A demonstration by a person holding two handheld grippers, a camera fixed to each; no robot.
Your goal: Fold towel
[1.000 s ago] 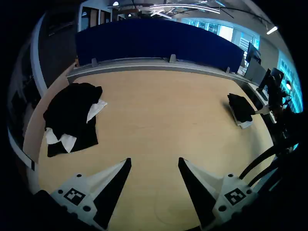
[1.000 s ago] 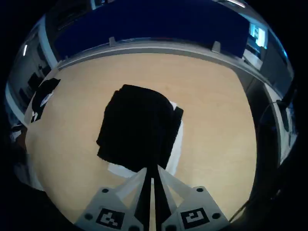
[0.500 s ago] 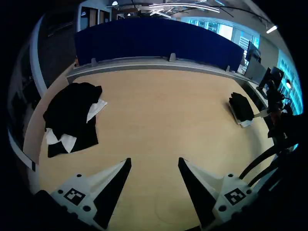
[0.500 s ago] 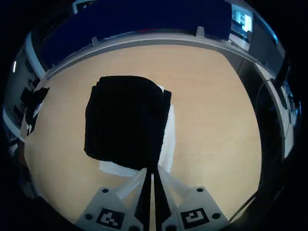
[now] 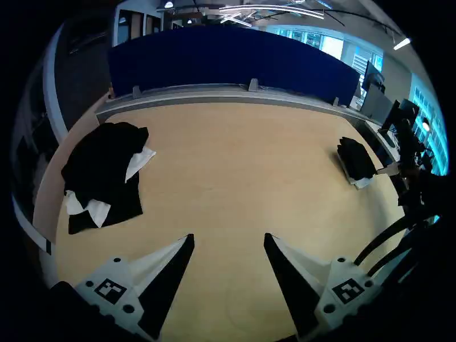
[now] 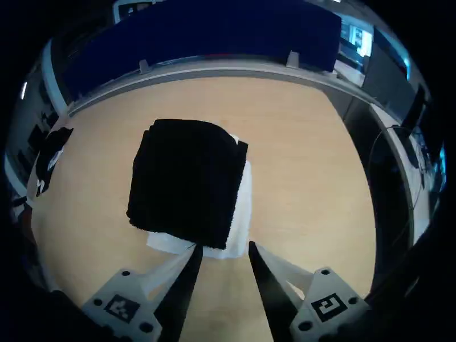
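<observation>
Right gripper view: the black towel (image 6: 185,182), folded into a thick rectangle, lies on a white towel (image 6: 242,211) on the worktop (image 6: 308,171), just ahead of the right gripper (image 6: 225,245), jaws released; left gripper (image 5: 228,235) jaws likewise spread.

open tabletop (image 5: 239,171) between towel heap (image 5: 105,171), folded stack (image 5: 356,162)

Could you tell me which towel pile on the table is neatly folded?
The squared black stack atop a white towel, before the right gripper; the other heap lies rumpled.
</observation>
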